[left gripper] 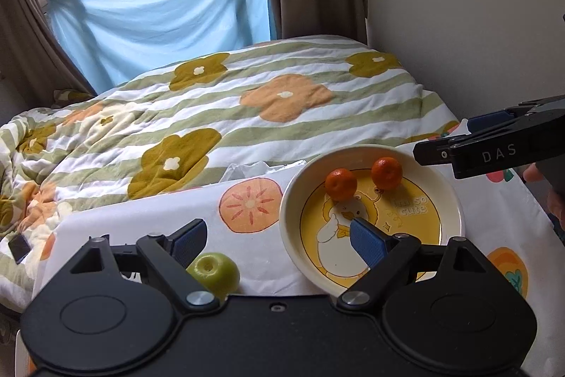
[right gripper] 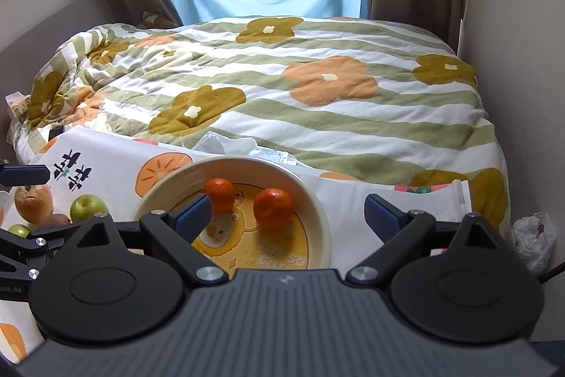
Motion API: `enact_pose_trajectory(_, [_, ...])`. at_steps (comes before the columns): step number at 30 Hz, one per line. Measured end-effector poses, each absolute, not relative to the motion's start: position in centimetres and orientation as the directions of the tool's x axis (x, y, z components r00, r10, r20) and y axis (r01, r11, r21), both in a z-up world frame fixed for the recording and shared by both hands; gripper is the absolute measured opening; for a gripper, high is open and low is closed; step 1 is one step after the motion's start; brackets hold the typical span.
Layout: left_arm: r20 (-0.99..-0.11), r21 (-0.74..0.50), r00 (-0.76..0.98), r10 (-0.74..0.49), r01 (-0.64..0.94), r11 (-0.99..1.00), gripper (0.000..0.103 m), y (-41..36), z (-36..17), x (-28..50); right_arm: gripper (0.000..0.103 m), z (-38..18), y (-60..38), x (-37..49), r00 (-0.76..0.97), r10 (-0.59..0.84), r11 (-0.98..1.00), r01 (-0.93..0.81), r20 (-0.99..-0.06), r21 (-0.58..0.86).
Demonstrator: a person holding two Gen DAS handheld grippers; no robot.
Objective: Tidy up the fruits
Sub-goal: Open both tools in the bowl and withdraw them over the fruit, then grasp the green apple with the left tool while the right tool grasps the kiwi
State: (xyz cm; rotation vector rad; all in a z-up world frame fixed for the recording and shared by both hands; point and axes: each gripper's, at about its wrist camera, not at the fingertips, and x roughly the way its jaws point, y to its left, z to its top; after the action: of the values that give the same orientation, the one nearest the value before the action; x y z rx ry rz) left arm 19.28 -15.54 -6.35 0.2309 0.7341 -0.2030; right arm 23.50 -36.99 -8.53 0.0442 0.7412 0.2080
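A cream bowl [left gripper: 293,228] with a yellow duck print holds two mandarins [left gripper: 340,184] [left gripper: 386,172]. It also shows in the right wrist view [right gripper: 317,200] with the mandarins [right gripper: 219,189] [right gripper: 273,208]. My left gripper [left gripper: 279,241] is open and empty, its right finger over the bowl's near rim. A green apple [left gripper: 213,274] lies just below its left finger. My right gripper [right gripper: 287,214] is open and empty above the bowl's near side. More fruit lies left of the bowl: a green apple [right gripper: 88,206], a brownish pear [right gripper: 33,202], a kiwi [right gripper: 54,221].
The bowl and fruit sit on a white cloth with persimmon prints [left gripper: 247,205] over a small table. A bed with a striped flower quilt [right gripper: 317,101] lies behind. A wall [right gripper: 512,23] is at the right, with a white plastic bag [right gripper: 535,242] below it.
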Motion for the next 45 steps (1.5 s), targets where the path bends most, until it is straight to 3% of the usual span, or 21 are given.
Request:
enact_pose_trajectory(12, [-0.604, 0.12, 0.797, -0.012, 0.106, 0.987, 0.094, -9.4, -2.7, 12.4, 0.103, -4.1, -32.1, 18.5, 0.718, 0.302, 0.952, -0.261, -0.627, 0.159])
enact_pose_trajectory(22, [-0.574, 0.114, 0.819, -0.014, 0.097, 0.989, 0.101, -3.3, -1.2, 9.7, 0.103, -2.4, -26.1, 14.4, 0.747, 0.278, 0.96, -0.233, -0.604, 0.154])
enact_pose_trajectory(30, [-0.614, 0.113, 0.788, -0.05, 0.15, 0.982, 0.101, 3.1, -2.3, 11.1, 0.103, -3.6, -20.3, 13.6, 0.739, 0.248, 0.969, -0.186, -0.626, 0.164])
enact_pose_trajectory(45, [-0.724, 0.085, 0.658, -0.206, 0.382, 0.92, 0.1, 8.4, -10.2, 14.4, 0.103, -10.0, -12.0, 15.3, 0.707, 0.168, 0.985, -0.087, -0.687, 0.151])
